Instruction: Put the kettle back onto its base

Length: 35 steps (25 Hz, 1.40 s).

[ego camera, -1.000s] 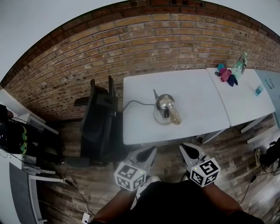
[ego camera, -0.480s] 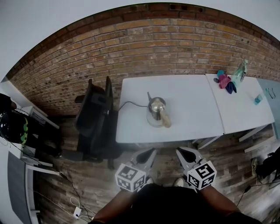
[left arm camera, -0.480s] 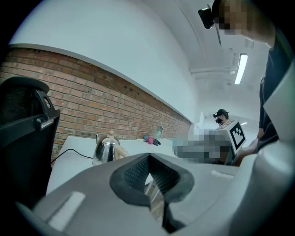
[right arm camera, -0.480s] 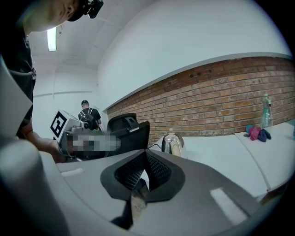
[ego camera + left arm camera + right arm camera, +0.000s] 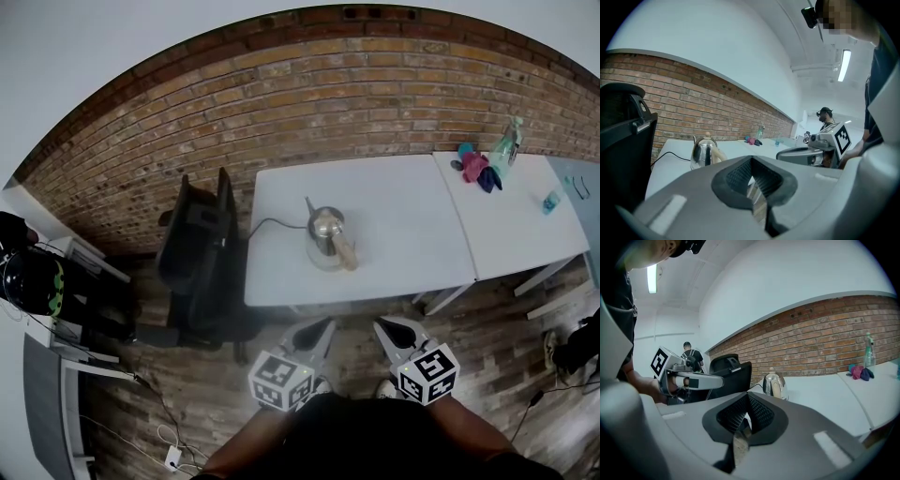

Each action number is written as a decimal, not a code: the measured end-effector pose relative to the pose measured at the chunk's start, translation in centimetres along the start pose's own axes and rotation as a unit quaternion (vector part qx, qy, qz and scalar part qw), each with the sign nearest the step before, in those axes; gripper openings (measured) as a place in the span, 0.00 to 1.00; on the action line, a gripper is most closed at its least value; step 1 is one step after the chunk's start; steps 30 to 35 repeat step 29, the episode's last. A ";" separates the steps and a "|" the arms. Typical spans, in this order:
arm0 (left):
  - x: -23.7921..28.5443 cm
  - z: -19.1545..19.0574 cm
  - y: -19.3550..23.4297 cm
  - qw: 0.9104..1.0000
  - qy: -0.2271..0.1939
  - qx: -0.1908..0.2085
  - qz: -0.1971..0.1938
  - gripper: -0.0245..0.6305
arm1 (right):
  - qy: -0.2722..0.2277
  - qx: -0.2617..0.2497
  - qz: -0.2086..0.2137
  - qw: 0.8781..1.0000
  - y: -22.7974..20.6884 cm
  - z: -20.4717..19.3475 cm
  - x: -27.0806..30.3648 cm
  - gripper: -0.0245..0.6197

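Note:
A shiny steel kettle point(image 5: 325, 230) with a tan handle stands on its round base point(image 5: 317, 259) near the front of the white table point(image 5: 394, 202). It also shows in the left gripper view as the kettle point(image 5: 704, 151) and in the right gripper view as the kettle point(image 5: 774, 384). Both grippers hang close to my body over the wooden floor, well short of the table. My left gripper point(image 5: 310, 334) point(image 5: 752, 180) is shut with nothing in it. My right gripper point(image 5: 397, 330) point(image 5: 746, 416) is likewise shut and holds nothing.
A black office chair point(image 5: 195, 255) stands at the table's left end, and the kettle's cable point(image 5: 272, 224) runs toward it. A second table point(image 5: 525, 220) at the right carries cloths point(image 5: 478, 169) and a spray bottle point(image 5: 506, 142). Another person point(image 5: 826, 117) stands far off.
The head view has drawn back and shifted: the table and kettle look smaller and sit further left. Both grippers stay shut near my body.

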<state>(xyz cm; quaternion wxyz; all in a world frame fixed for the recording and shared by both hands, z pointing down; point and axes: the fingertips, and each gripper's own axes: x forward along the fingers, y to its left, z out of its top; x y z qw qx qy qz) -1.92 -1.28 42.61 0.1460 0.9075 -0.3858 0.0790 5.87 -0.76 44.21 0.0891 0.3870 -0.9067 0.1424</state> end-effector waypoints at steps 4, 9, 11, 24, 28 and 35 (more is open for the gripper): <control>-0.1 0.2 -0.1 1.000 -0.001 0.003 -0.002 0.04 | -0.002 -0.002 -0.003 1.000 0.1 0.1 0.0 0.07; -0.3 0.2 0.2 1.000 -0.001 0.004 -0.003 0.04 | 0.001 -0.006 -0.002 1.000 0.4 0.0 0.3 0.07; -0.4 0.1 0.2 1.000 -0.001 0.003 -0.002 0.04 | 0.003 -0.007 -0.002 1.000 0.5 -0.2 0.3 0.07; -0.7 0.4 0.8 1.000 -0.003 0.003 -0.005 0.04 | 0.005 -0.009 -0.005 1.000 0.8 -0.1 0.9 0.07; -0.8 0.4 0.9 1.000 -0.004 0.004 -0.007 0.04 | 0.004 -0.009 -0.007 1.000 0.9 -0.1 1.0 0.07; -0.8 0.4 0.9 1.000 -0.004 0.004 -0.007 0.04 | 0.003 -0.009 -0.007 1.000 0.9 0.0 1.1 0.07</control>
